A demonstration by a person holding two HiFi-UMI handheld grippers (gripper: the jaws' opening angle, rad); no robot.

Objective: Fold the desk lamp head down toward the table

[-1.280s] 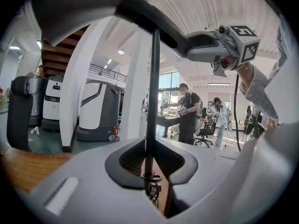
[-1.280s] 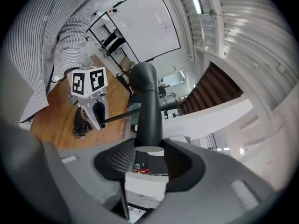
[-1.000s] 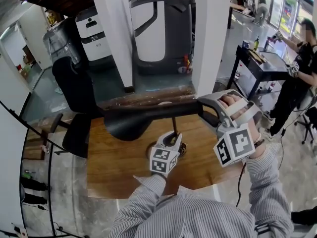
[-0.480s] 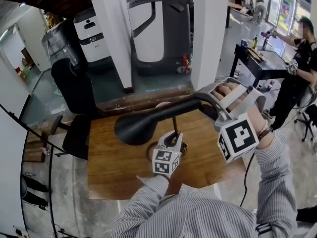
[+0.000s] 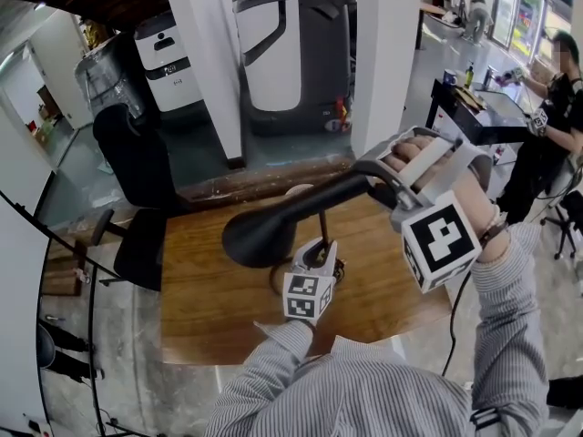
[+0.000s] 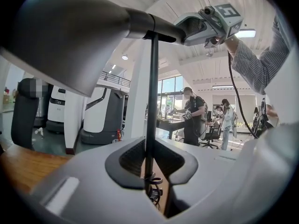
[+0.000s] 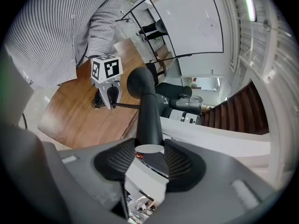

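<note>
The black desk lamp stands on the wooden table (image 5: 209, 308). Its cone-shaped head (image 5: 264, 233) tilts down to the left over the table, on a long neck. My right gripper (image 5: 375, 182) is shut on the neck's rear end, above the thin upright pole (image 5: 322, 228). In the right gripper view the neck (image 7: 148, 118) runs out from between the jaws of the right gripper (image 7: 148, 155). My left gripper (image 5: 319, 249) is shut on the pole low down, near the base. The left gripper view shows the pole (image 6: 150, 101) between the pads, with the head (image 6: 70, 31) overhead.
A black office chair (image 5: 137, 167) stands at the table's far left. Two white pillars (image 5: 214, 62) (image 5: 387, 53) and a grey machine (image 5: 291, 53) stand behind the table. A person (image 5: 556, 107) works at a black side table (image 5: 483, 116) at the right.
My right gripper has rolled and risen a little with the neck's rear end, and the lamp head has tipped further down and shifted right. The left gripper has stayed on the pole.
</note>
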